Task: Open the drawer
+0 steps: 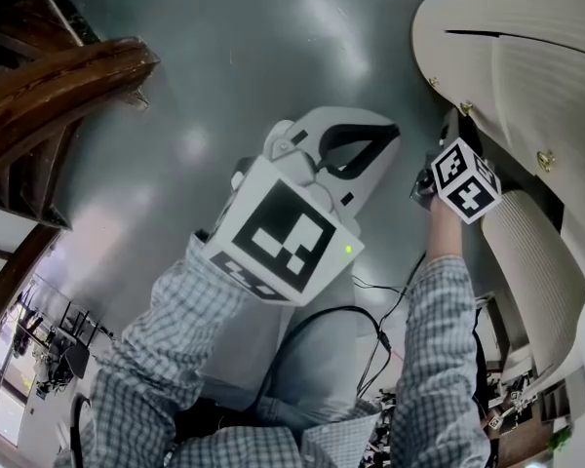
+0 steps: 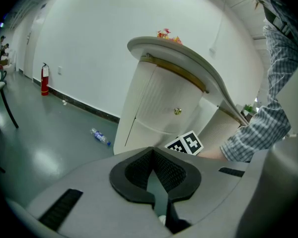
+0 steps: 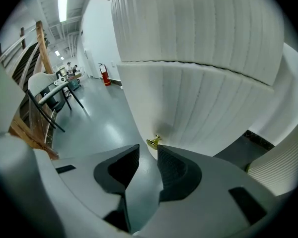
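Just above the parted, empty jaws of the right gripper (image 3: 148,148), the drawer knob (image 3: 154,142) is seen, apparently untouched; the left gripper (image 2: 151,152) is closed.

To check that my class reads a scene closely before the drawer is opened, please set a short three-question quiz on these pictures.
1. True or false: the right gripper has its fingers closed on the brass knob.
2. In the left gripper view, what lies on the floor left of the cabinet? A) plastic bottle B) shoe C) box
3. Fill in: the fingers of the left gripper are ___.
Key: 1 false, they stand apart, knob just beyond the tips; 2 A; 3 together.
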The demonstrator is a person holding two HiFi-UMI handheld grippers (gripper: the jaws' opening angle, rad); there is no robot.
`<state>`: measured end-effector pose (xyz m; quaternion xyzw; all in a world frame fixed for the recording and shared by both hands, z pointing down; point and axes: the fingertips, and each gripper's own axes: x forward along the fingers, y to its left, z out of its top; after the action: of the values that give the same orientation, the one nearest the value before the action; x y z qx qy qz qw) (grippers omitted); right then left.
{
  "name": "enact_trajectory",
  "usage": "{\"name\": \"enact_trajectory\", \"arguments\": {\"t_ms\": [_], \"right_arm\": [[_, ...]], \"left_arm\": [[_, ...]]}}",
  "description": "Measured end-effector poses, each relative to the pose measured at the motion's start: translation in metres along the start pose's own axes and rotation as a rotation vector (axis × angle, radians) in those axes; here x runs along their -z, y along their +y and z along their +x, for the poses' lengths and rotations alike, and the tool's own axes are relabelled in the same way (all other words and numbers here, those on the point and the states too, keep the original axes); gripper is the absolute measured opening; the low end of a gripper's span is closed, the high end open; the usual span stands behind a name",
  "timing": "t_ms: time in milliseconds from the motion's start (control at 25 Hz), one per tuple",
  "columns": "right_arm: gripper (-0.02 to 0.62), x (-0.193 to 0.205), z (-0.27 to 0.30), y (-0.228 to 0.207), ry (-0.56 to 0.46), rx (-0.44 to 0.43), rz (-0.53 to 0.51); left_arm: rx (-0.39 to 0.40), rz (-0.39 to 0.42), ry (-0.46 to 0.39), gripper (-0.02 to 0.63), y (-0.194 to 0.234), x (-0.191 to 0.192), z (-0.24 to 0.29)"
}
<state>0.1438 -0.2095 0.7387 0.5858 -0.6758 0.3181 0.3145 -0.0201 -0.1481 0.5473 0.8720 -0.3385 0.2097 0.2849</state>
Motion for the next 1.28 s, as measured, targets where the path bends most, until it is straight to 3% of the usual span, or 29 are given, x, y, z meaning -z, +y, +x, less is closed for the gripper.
{"name": "enact_trajectory", "arguments": {"t_ms": [320, 640, 920, 1280], "right_arm": [[0.117, 0.002, -0.001, -0.003, -0.018, 0.046, 0.15], [0.117, 0.0, 0.011, -0.004, -0.019, 0.016, 0.118], [0.097, -0.005, 0.016, -0.013, -0.029, 0.047, 0.21], [0.094, -0.005, 0.015, -0.009, -0.03, 0.051, 0.193]], "left_arm": [[0.0, -0.007, 0.0, 0.005, 0.002, 0.001, 0.002], [-0.005, -0.005, 0.011, 0.005, 0.009, 0.006, 0.0], [-0.001, -0.01, 0.013, 0.005, 0.01, 0.008, -0.001], [0.036, 0.003, 0.009, 0.005, 0.003, 0.008, -0.002]]}}
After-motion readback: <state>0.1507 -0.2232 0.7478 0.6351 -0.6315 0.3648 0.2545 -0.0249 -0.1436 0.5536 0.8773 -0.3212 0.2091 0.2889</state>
